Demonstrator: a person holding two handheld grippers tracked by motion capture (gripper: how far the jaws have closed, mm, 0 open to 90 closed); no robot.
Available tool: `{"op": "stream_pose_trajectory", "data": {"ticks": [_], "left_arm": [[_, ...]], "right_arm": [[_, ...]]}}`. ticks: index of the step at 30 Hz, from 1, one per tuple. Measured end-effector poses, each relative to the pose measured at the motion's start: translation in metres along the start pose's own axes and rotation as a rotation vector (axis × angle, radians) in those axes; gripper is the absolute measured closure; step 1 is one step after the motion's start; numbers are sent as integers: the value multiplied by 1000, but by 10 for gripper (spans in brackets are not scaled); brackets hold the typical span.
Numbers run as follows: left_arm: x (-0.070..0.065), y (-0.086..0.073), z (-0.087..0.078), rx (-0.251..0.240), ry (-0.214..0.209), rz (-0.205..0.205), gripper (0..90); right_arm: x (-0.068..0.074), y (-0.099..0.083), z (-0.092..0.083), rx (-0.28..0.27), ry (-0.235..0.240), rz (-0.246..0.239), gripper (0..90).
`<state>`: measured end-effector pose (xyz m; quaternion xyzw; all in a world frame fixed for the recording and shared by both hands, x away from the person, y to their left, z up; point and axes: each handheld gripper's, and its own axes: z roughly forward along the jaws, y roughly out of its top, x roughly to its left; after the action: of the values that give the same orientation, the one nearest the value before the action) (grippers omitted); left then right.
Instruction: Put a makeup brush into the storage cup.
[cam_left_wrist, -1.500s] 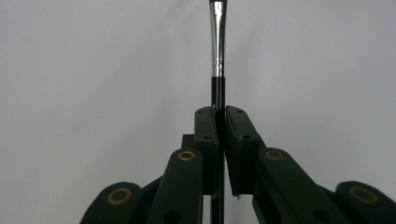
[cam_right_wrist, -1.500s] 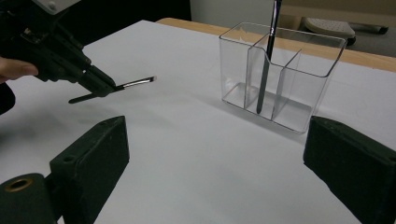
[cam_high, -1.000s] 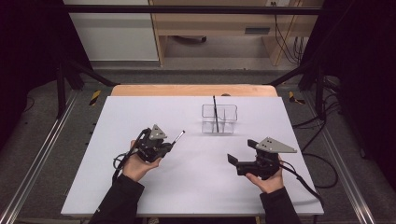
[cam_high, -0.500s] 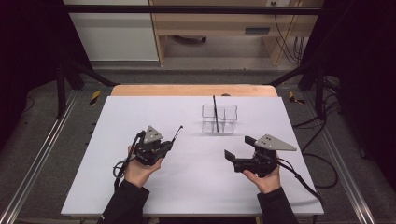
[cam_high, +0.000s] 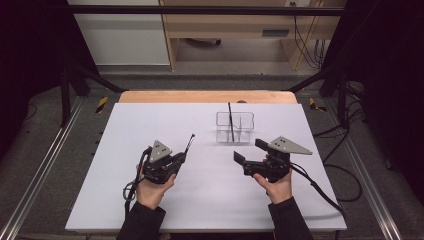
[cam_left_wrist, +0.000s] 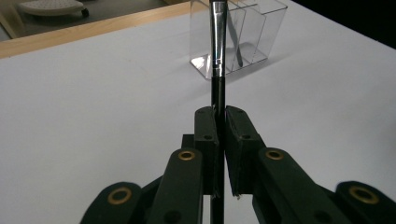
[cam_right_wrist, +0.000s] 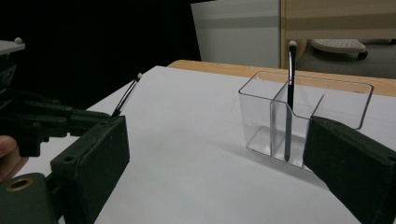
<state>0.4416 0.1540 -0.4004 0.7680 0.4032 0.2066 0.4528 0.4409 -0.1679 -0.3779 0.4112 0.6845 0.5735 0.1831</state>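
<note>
The left gripper (cam_high: 181, 159) had its jaws pressed tight on the black handle of a slim makeup brush (cam_high: 190, 142), which stuck out past the pads and slanted up toward the far edge of the table (cam_high: 150, 210). In the left gripper view the brush (cam_left_wrist: 218, 42) ran straight up between the two pads, its silver ferrule lined up in front of the clear organizer (cam_left_wrist: 261, 28). The right gripper (cam_high: 250, 152) stood with its jaws wide apart and nothing between them, pointing across toward the left one. Its own view showed the two pads far apart, framing the clear organizer (cam_right_wrist: 327, 100). That clear organizer (cam_high: 235, 127) stood on the white table, right of centre and nearer the far edge, just beyond the right gripper. A second brush (cam_high: 231, 122) stood nearly upright in one of its compartments.
</note>
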Motion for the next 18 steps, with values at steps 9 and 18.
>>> {"op": "stream_pose_trajectory", "data": {"ticks": [9,18], "left_arm": [[-13,-6,0,-28,9,-17,833],[-23,-10,-1,-50,-1,-40,833]], "right_arm": [[9,4,12,-4,27,17,91],[18,5,25,6,49,33,98]]}}
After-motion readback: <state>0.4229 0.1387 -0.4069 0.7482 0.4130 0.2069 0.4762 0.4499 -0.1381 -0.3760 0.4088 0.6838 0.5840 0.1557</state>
